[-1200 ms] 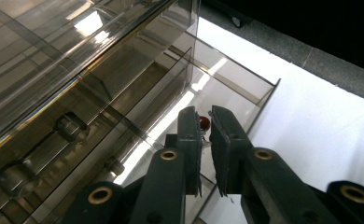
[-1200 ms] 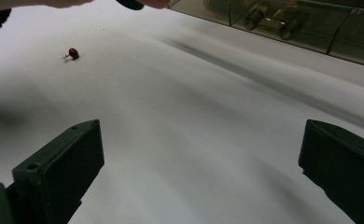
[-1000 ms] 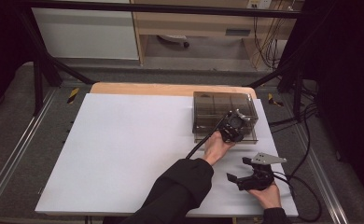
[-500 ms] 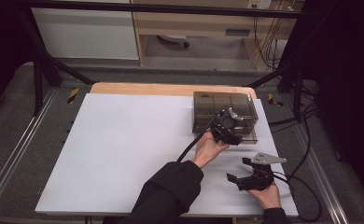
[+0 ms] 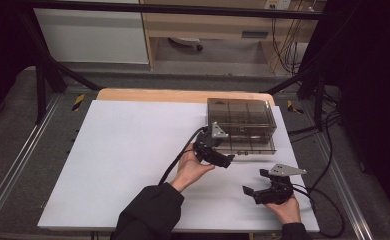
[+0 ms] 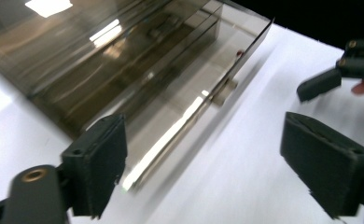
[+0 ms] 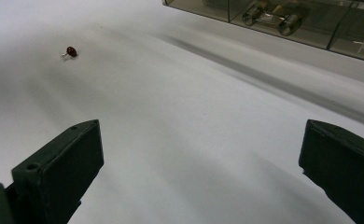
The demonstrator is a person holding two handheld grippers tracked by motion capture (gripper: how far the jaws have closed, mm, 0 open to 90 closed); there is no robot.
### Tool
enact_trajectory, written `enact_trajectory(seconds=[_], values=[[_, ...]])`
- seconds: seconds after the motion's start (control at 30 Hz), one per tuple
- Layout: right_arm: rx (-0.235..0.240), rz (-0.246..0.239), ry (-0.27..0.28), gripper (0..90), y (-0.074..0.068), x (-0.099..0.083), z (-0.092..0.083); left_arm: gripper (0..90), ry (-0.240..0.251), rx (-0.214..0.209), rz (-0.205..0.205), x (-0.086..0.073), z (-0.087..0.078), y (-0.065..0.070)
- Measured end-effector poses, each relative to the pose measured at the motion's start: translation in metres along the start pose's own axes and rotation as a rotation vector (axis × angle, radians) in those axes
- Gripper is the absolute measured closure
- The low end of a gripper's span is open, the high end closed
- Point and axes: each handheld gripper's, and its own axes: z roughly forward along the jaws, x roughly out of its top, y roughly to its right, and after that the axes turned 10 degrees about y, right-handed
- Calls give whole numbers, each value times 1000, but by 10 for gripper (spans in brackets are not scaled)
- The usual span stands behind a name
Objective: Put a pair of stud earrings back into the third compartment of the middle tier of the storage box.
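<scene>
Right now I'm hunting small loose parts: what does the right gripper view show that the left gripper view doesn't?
Right gripper view alone: a small red bead-like part loose on the white tabletop, and metal pieces in the box's compartments. Left gripper view alone: the box's smoked lid from above and the other tongs beyond. Both: the smoked plastic compartment box and open tongs with nothing between them.

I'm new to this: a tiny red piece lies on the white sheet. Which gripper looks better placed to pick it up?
Probably the right gripper: its open jaws face the red piece across bare sheet. The left gripper, jaws just opened and empty, points at the smoky box.
</scene>
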Motion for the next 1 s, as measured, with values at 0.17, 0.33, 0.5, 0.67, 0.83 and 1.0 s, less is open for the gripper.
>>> enact_trajectory(seconds=[0.17,0.33,0.5,0.67,0.83,1.0], values=[[-4,-3,-4,5,0,0,0,110,11,33,-23,-21,-28,-13],[-6,0,-7,5,0,0,0,105,24,60,-51,-43,-52,-23],[-8,-2,-7,5,0,-1,0,105,24,78,-56,-62,-69,-27],[-12,-2,-11,5,0,-1,1,99,14,95,-74,-80,-79,-29],[-12,-1,-11,5,0,-1,1,100,-2,101,-85,-98,-83,-28],[-15,2,-12,5,-1,-1,1,113,-24,84,-104,-113,-81,-27]])
